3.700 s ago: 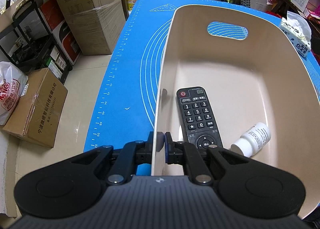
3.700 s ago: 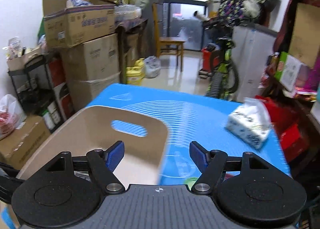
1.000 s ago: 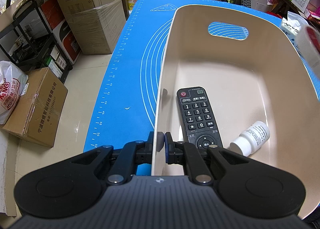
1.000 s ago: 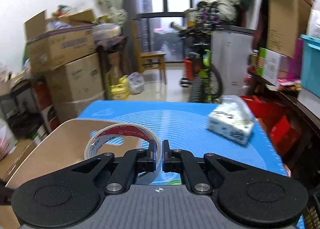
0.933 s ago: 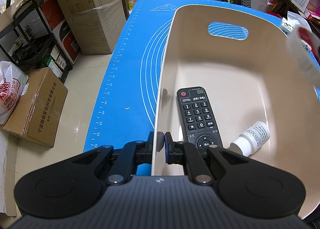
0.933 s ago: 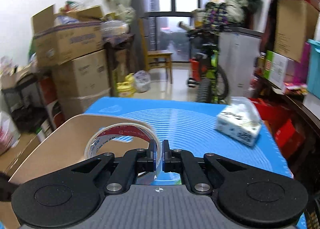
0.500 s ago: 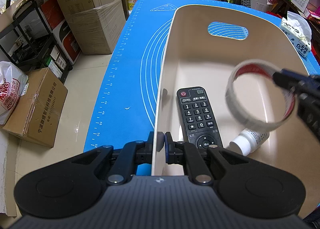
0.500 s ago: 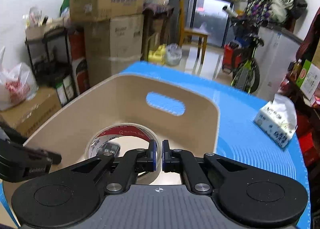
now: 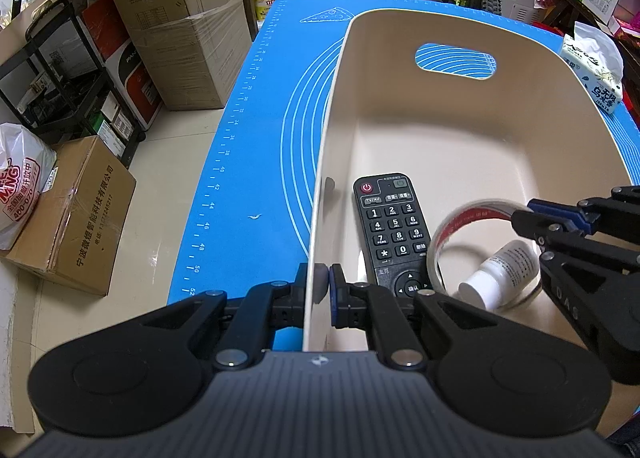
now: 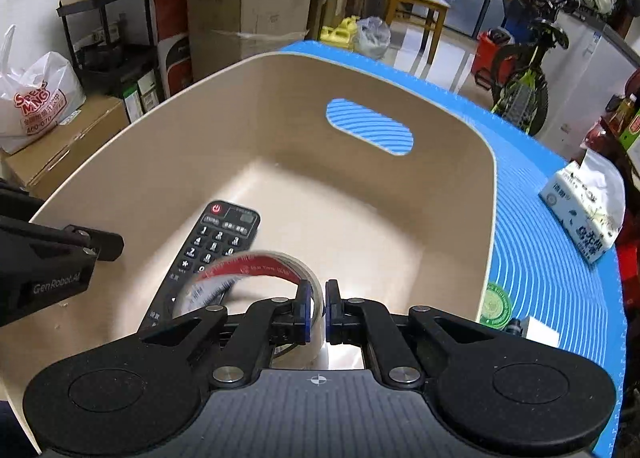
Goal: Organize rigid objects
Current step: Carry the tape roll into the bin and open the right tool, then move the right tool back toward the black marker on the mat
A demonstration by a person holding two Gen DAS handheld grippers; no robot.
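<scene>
Left wrist: left claw [image 9: 320, 290] clamping bin [image 9: 460, 130] wall, right claw [image 10: 316, 308] holding tape [image 10: 256, 270] over remote [image 9: 392, 234], bottle [image 9: 500, 274].

left tool [image 9: 322, 290] — clamps bin [image 9: 320, 194] wall | right tool [image 9: 532, 218] — grips tape roll [image 9: 444, 230] inside

The black rectangular remote control [image 9: 391, 234] carries "TV/AV" and digits 0–9. At 9 o'clock, the white plastic bag [image 9: 18, 186] reads "MING" and "400-070". The left claw [image 10: 44, 258] body is marked "GenRobot.AI". The blue ruled mat [image 9: 240, 162] shows ruler numbers 34 to 52.
</scene>
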